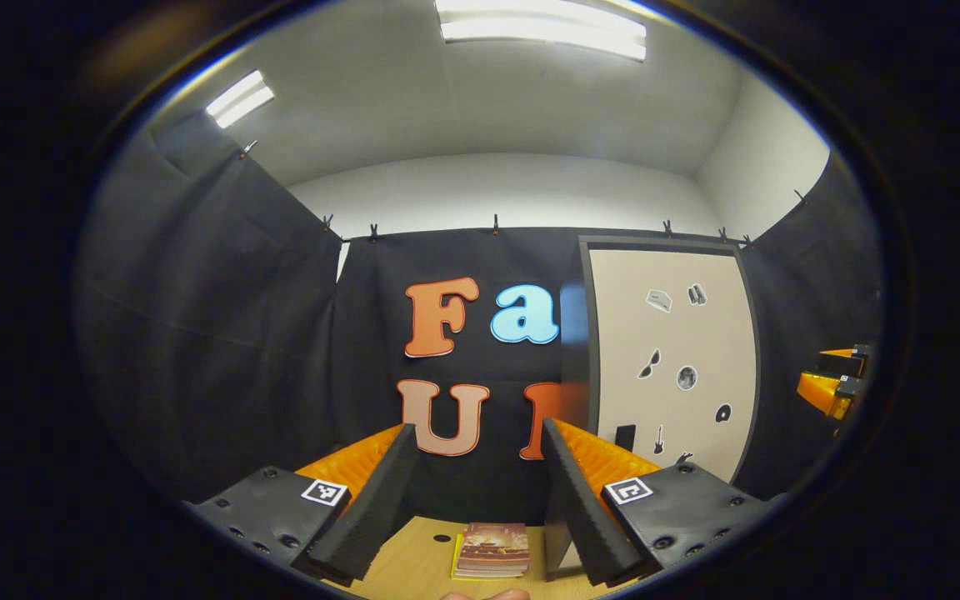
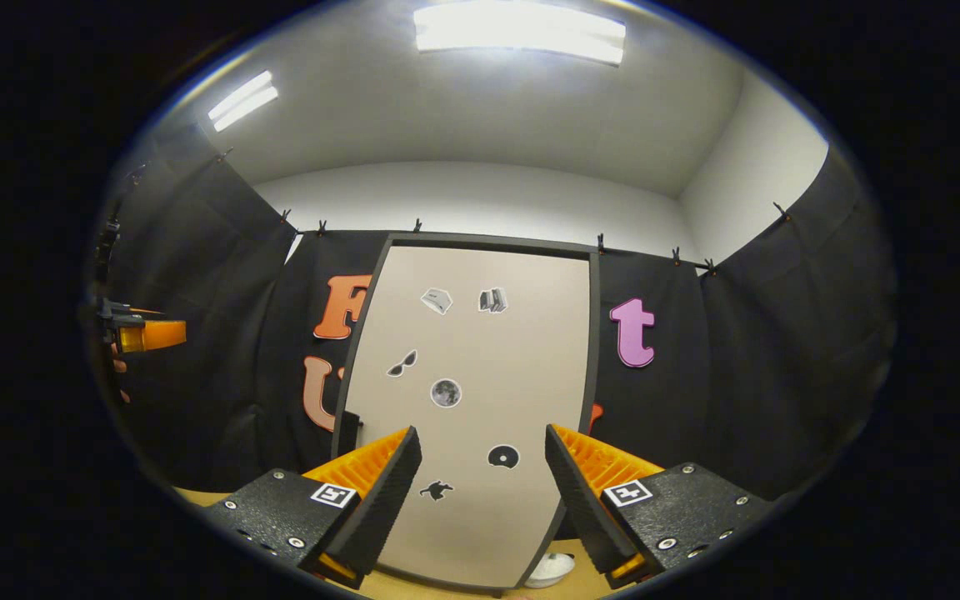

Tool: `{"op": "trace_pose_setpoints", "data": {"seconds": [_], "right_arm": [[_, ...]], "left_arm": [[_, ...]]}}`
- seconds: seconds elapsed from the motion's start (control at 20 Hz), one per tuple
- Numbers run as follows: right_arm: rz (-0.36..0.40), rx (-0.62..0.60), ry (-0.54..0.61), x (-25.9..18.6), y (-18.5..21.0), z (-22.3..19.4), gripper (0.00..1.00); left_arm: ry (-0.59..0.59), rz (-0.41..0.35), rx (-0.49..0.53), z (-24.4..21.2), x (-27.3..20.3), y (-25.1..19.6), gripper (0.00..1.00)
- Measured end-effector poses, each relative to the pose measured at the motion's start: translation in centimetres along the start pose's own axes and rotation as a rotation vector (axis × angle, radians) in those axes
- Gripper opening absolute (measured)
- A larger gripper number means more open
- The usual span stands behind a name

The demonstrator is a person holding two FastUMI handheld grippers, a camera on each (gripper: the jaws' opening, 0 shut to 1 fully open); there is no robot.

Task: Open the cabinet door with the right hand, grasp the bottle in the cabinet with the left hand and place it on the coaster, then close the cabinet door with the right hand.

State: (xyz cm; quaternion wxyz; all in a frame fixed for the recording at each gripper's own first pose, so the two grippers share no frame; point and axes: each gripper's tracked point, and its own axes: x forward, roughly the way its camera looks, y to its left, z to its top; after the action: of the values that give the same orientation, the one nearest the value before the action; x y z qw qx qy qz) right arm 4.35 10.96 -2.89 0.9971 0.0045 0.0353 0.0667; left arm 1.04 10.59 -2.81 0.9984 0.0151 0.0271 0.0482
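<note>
Cabinet door (image 2: 472, 400) apparently closed, grippers apart.

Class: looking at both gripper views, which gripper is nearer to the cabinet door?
Right. The right gripper faces the cabinet door squarely, up close. The left gripper sits off to its left, farther back.

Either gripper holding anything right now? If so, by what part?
Nothing held. The left gripper and right gripper are both open with empty gaps; the cabinet door looks shut, untouched.

Book stack (image 1: 492, 550) on wooden table (image 1: 413, 558); white bowl (image 2: 551, 569) near cabinet base
</note>
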Motion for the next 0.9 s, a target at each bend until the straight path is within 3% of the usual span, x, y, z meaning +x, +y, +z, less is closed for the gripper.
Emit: {"op": "trace_pose_setpoints", "data": {"seconds": [0.25, 0.55, 0.85, 0.9], "right_arm": [[0.098, 0.025, 0.09, 3.2, 5.6, -4.5, 0.92], [0.187, 0.041, 0.184, 7.3, 12.4, -8.3, 0.91], [0.191, 0.073, 0.244, 11.8, 16.9, -11.3, 0.88], [0.182, 0.076, 0.251, 12.7, 17.4, -11.5, 0.88]], "left_arm": [[0.009, 0.034, 0.006, -1.1, -1.4, 2.9, 0.93], [0.017, 0.1, 0.032, -2.7, -3.1, 7.8, 0.96], [0.027, 0.156, 0.055, -4.6, -4.6, 12.3, 0.96], [0.026, 0.166, 0.059, -4.8, -4.8, 13.2, 0.93]]}}
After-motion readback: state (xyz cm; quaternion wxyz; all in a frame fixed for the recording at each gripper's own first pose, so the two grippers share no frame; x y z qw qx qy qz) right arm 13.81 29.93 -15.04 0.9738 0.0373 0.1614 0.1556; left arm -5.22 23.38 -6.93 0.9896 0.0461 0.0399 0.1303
